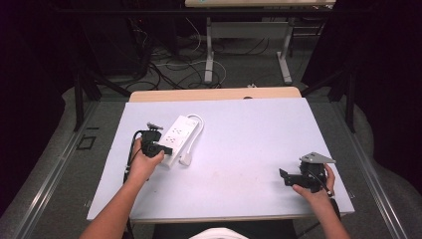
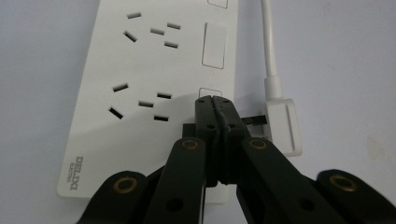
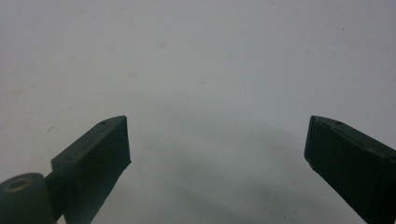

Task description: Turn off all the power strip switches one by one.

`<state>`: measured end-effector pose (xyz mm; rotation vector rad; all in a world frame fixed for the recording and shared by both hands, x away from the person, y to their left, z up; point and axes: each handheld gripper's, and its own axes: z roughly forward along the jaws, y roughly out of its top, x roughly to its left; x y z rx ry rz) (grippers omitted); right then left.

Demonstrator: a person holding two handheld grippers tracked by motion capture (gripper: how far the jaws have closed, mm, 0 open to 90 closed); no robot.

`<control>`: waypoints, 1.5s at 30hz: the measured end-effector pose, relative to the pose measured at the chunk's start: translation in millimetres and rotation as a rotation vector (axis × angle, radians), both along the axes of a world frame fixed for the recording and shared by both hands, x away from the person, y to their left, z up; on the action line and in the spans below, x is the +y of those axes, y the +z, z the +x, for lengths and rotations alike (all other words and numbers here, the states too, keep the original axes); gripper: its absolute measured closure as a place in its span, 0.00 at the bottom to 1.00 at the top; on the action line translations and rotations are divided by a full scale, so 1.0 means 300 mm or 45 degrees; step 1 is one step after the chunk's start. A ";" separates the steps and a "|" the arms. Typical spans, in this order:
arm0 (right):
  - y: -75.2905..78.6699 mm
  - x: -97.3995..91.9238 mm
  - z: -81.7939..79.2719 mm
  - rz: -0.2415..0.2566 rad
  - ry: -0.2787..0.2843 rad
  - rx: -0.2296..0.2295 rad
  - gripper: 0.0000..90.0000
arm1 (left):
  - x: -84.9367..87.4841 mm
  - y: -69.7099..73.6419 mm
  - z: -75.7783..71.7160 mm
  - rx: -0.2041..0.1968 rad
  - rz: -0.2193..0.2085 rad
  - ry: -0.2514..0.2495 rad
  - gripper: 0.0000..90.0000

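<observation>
A white power strip lies on the pale table, its cord looping round to a white plug beside it. In the left gripper view the strip shows two socket groups and rocker switches. My left gripper is shut with nothing between its jaws, its tips over the strip's near switch next to the plug. In the high view the left gripper rests at the strip's near end. My right gripper sits at the right, open; its jaws stand wide apart over bare table.
The white tabletop extends between both hands; its wooden far edge borders a floor with cables and desk legs. Metal rails run along both sides of the table.
</observation>
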<state>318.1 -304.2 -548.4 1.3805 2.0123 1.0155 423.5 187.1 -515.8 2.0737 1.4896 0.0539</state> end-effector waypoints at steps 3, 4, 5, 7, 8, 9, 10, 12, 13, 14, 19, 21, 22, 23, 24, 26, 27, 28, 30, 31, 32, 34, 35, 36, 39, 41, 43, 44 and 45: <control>0.000 0.000 0.000 -0.001 0.001 -0.002 0.07 | -0.006 -0.008 0.001 0.002 0.016 0.005 1.00; 0.000 0.000 0.000 -0.001 0.001 -0.003 0.07 | -0.005 -0.008 0.001 0.005 0.009 0.008 1.00; 0.000 0.000 0.000 -0.001 0.001 -0.002 0.07 | -0.002 -0.006 0.002 0.015 0.010 0.000 1.00; 0.000 -0.001 0.000 -0.002 0.000 -0.001 0.07 | -0.002 -0.007 0.000 0.009 0.009 0.001 1.00; -0.001 -0.001 0.000 -0.003 0.002 -0.002 0.07 | -0.002 -0.007 0.000 0.010 0.007 0.003 1.00; 0.000 -0.001 -0.001 -0.004 0.003 -0.002 0.07 | -0.003 -0.008 0.000 0.008 0.006 0.005 1.00; 0.000 -0.002 -0.001 -0.005 0.004 -0.003 0.07 | -0.003 -0.008 0.000 0.009 0.005 0.007 1.00; 0.000 -0.002 -0.001 -0.003 0.000 -0.003 0.07 | -0.001 -0.006 0.000 0.017 0.000 0.008 1.00; 0.000 -0.003 -0.001 -0.004 0.002 -0.004 0.07 | -0.001 -0.009 -0.001 0.006 -0.005 0.015 1.00; 0.000 -0.003 -0.001 -0.004 0.001 -0.002 0.07 | 0.000 -0.008 -0.001 0.008 -0.005 0.014 1.00; 0.000 -0.003 0.000 -0.006 0.000 -0.003 0.07 | 0.006 -0.006 -0.005 0.004 -0.008 0.022 1.00; 0.000 -0.002 -0.001 -0.007 -0.003 -0.002 0.07 | 0.008 -0.004 -0.009 -0.004 -0.012 0.022 1.00; 0.000 -0.001 -0.001 -0.006 -0.003 -0.002 0.07 | 0.009 -0.002 -0.011 -0.007 -0.015 0.026 1.00; 0.001 -0.001 -0.002 -0.004 -0.003 -0.001 0.07 | 0.011 -0.001 -0.013 -0.015 -0.022 0.026 1.00; 0.000 -0.002 -0.001 -0.009 -0.002 -0.003 0.07 | 0.016 0.003 -0.016 -0.013 -0.024 0.017 1.00; 0.000 -0.002 -0.001 -0.005 -0.002 -0.002 0.07 | 0.022 0.009 -0.024 -0.022 -0.041 0.026 1.00; 0.002 -0.002 -0.002 -0.011 -0.005 -0.001 0.07 | 0.026 0.012 -0.027 -0.026 -0.046 0.029 1.00; 0.001 -0.002 -0.002 -0.004 -0.004 -0.005 0.07 | 0.032 0.016 -0.032 -0.025 -0.048 0.027 1.00; 0.000 -0.002 -0.001 -0.008 -0.007 -0.015 0.07 | 0.040 0.017 -0.041 -0.051 -0.064 0.035 1.00; -0.001 -0.002 -0.001 -0.007 -0.008 -0.014 0.07 | 0.046 0.022 -0.046 -0.046 -0.065 0.033 0.98; -0.001 -0.002 -0.001 -0.008 -0.008 -0.014 0.07 | 0.050 0.021 -0.051 -0.061 -0.073 0.037 0.97; 0.001 -0.004 -0.002 -0.007 -0.002 -0.007 0.07 | 0.059 0.024 -0.063 -0.069 -0.083 0.047 0.95; 0.001 -0.003 -0.001 -0.010 -0.006 -0.011 0.07 | 0.066 0.026 -0.069 -0.078 -0.092 0.040 0.94; 0.000 -0.002 -0.001 -0.008 -0.008 -0.015 0.07 | 0.068 0.028 -0.077 -0.085 -0.102 0.050 0.91; 0.000 -0.001 -0.001 -0.012 -0.008 -0.014 0.07 | 0.083 0.037 -0.099 -0.116 -0.103 0.033 0.85; 0.002 -0.002 -0.002 -0.007 -0.002 -0.007 0.07 | 0.092 0.042 -0.115 -0.134 -0.123 0.036 0.81; 0.000 0.000 -0.002 -0.005 -0.011 -0.011 0.07 | 0.103 0.049 -0.129 -0.141 -0.133 0.033 0.79; 0.000 0.000 -0.002 -0.006 -0.012 -0.012 0.07 | 0.107 0.049 -0.137 -0.158 -0.142 0.037 0.78; 0.000 -0.001 -0.002 -0.008 -0.009 -0.014 0.07 | 0.112 0.051 -0.147 -0.166 -0.157 0.037 0.76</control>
